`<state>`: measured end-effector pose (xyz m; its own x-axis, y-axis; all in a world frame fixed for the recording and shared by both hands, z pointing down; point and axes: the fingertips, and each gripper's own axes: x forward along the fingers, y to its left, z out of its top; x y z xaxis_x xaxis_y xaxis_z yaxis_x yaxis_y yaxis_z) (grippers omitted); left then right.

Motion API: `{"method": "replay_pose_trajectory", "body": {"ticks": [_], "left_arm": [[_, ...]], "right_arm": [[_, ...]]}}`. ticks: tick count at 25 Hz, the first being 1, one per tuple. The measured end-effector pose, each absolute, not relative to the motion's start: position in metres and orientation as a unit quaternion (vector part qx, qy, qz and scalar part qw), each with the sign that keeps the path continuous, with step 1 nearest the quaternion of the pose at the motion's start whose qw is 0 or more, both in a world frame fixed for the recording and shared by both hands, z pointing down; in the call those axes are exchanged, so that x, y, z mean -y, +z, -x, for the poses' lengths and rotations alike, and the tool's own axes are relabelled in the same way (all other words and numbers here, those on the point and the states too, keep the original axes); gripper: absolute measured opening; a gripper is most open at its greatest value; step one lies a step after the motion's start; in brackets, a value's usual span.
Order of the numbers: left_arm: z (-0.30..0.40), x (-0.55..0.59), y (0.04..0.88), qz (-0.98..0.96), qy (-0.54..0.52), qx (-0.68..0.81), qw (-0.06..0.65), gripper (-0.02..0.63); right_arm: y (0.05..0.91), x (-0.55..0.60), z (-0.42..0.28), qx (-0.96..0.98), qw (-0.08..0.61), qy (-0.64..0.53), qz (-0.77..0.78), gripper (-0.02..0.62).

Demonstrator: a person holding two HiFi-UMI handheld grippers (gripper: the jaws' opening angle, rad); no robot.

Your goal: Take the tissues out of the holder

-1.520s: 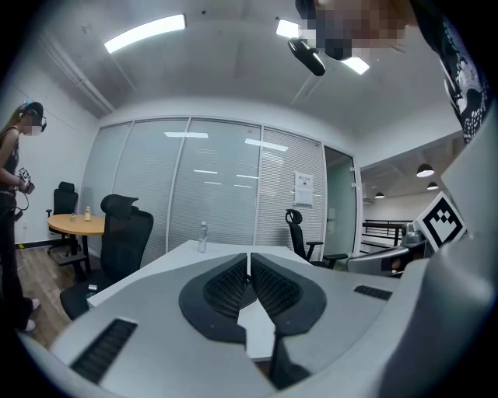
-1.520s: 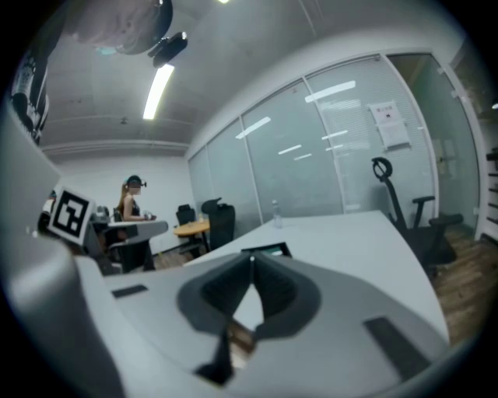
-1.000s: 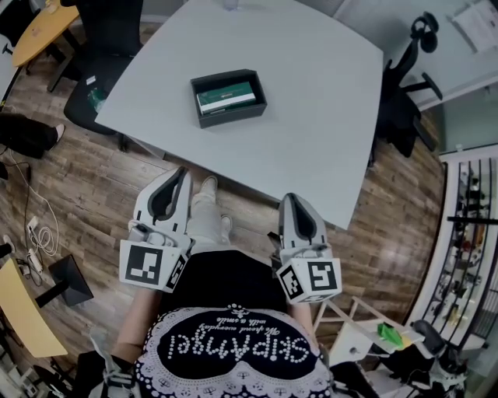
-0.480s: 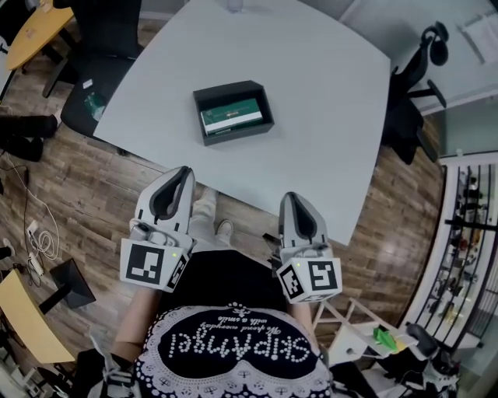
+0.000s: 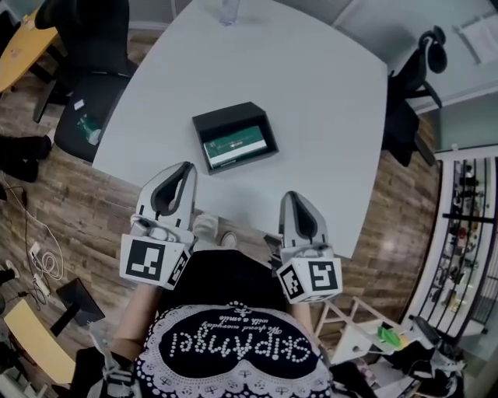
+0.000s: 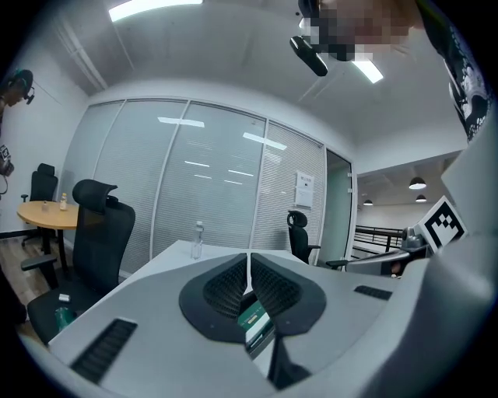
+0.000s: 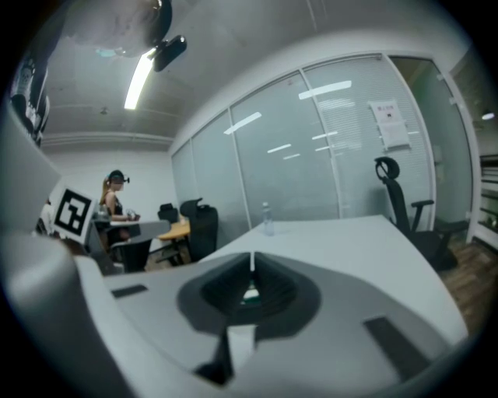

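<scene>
The holder (image 5: 219, 120) has come nearer the left gripper (image 5: 185, 166) and right gripper (image 5: 289, 196).

grippers (image 5: 185, 166) (image 5: 289, 196) 2 | holder (image 5: 224, 116) 1 | bottle (image 5: 228, 11) 1 | chairs (image 5: 82, 116) (image 5: 403, 109) (image 6: 40, 183) maybe 3

Black holder (image 5: 224, 118), green tissues (image 5: 236, 145), pale grey table (image 5: 319, 93), wood-grain floor (image 5: 85, 204).

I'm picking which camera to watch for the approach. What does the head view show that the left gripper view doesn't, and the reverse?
Head view only: the whole black holder with the green tissue pack lying in it, and the shelving off to one side. Left gripper view only: the left gripper with its jaws shut together and empty, the glass partition and the ceiling lights. Both: the white table, the bottle at its far edge, and at least part of the tissue pack.
</scene>
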<state>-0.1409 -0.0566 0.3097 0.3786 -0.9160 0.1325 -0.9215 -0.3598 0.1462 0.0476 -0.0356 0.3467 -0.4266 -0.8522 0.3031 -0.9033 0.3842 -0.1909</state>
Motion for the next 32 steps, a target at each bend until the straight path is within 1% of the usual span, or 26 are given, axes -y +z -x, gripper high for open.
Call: {"method": "replay_pose_trajectory", "body": {"ticks": [8,32], "left_arm": [[0.176,0.094,0.327,-0.83,0.02,0.545,0.113,0.041],[0.175,0.109,0.339,-0.836,0.022,0.531,0.136,0.041]], "right_arm": [[0.356,0.064,-0.015,0.816,0.086,0.169,-0.546,0.035],[0.363,0.074,-0.015,0.809,0.105,0.185,-0.548,0.035]]}}
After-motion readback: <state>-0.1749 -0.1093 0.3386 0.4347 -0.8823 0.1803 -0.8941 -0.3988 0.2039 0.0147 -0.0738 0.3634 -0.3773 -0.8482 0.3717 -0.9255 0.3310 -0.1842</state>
